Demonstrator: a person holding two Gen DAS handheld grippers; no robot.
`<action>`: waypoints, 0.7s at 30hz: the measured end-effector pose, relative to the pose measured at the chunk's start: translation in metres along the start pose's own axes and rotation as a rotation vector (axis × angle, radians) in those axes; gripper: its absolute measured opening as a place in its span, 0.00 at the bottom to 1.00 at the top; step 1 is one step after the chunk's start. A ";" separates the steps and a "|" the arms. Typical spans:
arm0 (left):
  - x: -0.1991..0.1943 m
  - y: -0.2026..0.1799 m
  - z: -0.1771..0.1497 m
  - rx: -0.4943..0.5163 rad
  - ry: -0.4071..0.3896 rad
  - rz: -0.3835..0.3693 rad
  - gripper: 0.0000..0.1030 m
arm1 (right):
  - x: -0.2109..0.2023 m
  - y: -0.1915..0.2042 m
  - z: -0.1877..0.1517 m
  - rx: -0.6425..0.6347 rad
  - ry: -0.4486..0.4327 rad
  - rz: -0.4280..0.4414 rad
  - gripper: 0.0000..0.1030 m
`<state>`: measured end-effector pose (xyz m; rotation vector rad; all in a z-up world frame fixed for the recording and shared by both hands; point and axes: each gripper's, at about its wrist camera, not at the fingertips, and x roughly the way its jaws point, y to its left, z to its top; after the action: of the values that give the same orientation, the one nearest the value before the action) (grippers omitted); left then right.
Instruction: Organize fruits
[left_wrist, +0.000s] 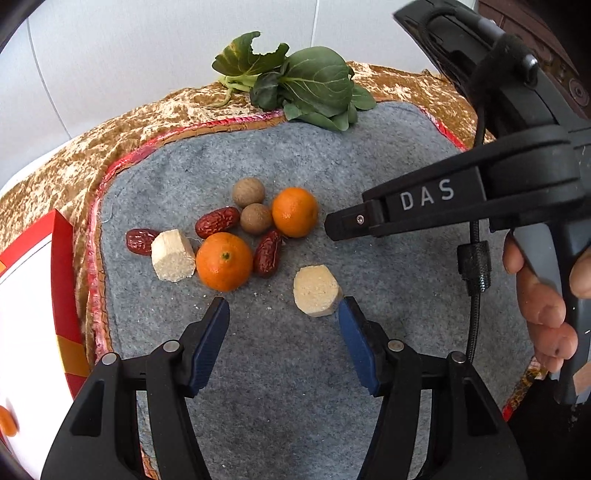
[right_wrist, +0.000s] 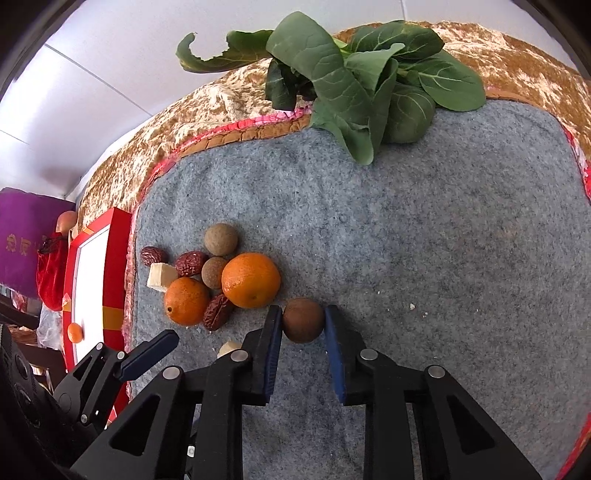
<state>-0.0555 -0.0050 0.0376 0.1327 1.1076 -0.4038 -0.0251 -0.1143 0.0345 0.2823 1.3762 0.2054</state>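
Observation:
On the grey felt mat lies a cluster of two mandarins, two brown round fruits, three red dates and a pale chunk. My left gripper is open and holds nothing. A second pale chunk lies just inside its right fingertip. My right gripper is shut on a third brown round fruit, down on the mat right of the larger mandarin. In the left wrist view the right gripper hides that fruit.
A red-edged white box stands at the mat's left edge with a small mandarin inside. Leafy greens lie at the far edge on gold cloth. The mat's right half is bare.

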 end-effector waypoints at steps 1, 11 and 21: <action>0.000 0.001 0.001 -0.009 0.000 -0.016 0.58 | -0.001 -0.002 0.001 0.009 -0.002 0.011 0.23; 0.011 -0.007 0.004 -0.033 0.022 -0.054 0.51 | -0.014 -0.004 0.004 0.030 -0.028 0.049 0.23; 0.019 -0.011 0.007 -0.035 0.015 -0.085 0.23 | -0.014 -0.001 0.004 0.030 -0.036 0.051 0.23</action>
<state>-0.0463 -0.0219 0.0249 0.0582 1.1371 -0.4600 -0.0240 -0.1199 0.0474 0.3450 1.3380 0.2212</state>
